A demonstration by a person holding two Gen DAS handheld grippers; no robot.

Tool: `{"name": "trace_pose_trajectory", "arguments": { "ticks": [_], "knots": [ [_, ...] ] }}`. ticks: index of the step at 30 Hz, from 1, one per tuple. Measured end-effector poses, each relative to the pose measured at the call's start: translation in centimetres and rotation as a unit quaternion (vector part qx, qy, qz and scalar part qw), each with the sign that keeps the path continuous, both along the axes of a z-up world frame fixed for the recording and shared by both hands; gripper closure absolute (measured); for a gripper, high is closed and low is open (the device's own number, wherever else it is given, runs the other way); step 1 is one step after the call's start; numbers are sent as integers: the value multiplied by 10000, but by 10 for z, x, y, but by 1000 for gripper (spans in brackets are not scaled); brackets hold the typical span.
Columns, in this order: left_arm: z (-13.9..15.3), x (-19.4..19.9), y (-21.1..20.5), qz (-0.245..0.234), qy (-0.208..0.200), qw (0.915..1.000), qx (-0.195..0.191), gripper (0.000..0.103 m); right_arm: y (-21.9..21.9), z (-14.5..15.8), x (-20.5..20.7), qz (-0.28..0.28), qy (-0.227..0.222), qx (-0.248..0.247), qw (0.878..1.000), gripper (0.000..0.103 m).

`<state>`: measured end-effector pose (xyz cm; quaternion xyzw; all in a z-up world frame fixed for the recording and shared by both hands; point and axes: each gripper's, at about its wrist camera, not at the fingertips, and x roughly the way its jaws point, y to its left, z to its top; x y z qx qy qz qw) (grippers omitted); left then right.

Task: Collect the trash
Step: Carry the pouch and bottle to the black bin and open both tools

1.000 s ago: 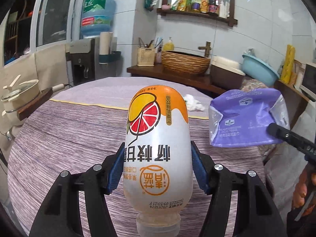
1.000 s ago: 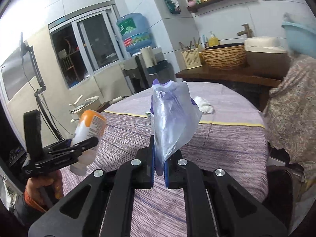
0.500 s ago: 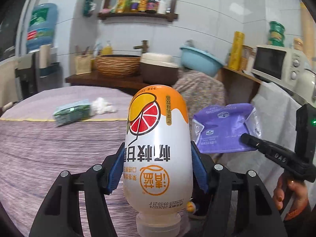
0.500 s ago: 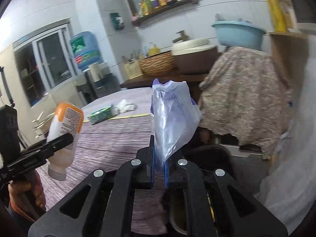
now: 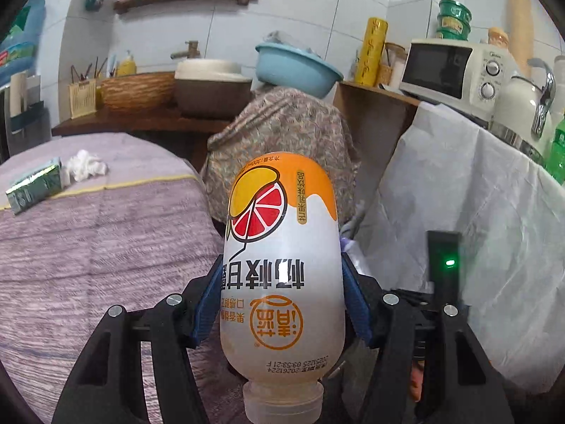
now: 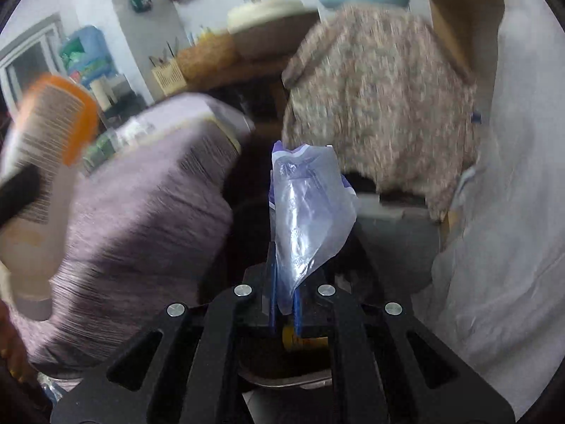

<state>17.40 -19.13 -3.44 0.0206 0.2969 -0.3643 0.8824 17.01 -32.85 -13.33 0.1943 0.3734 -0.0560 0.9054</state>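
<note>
Both my views have swung right, off the purple-clothed table (image 5: 88, 247) toward the white sheet (image 5: 476, 212) and the microwave (image 5: 455, 70), which now fills the upper right of my left view. The green carton (image 5: 33, 187) and white tissue (image 5: 84, 164) have slid to the far left edge. My right view has tipped down over a dark bin (image 6: 282, 371) that shows below the plastic bag (image 6: 307, 212), and the flowered cloth (image 6: 381, 99) looms larger

right tongs (image 6: 284, 304) pinching purple bag (image 6: 307, 212), blurred bottle (image 6: 42, 162)
</note>
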Motion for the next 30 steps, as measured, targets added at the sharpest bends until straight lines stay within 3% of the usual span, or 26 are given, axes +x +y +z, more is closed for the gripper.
{"name": "trace_pose_trajectory", "arguments": {
  "ticks": [8, 11, 13, 23, 30],
  "knots": [
    [-16, 5, -5, -11, 283, 9996, 30, 42, -7, -66, 19, -16, 756, 358, 9965, 93],
    [-21, 6, -8, -40, 337, 9994, 77, 42, -10, -77, 17, -90, 923, 426, 9948, 71],
    [-24, 6, -11, -72, 361, 9993, 109, 42, -13, -74, 12, -175, 830, 430, 9955, 54],
    [-48, 8, -41, -392, 657, 9965, 326, 42, -47, -25, -22, -752, 293, 206, 9965, 46],
    [-91, 16, -75, -562, 930, 9912, 758, 42, -72, 11, -52, -1239, -60, -99, 9922, 46]
  ]
}}
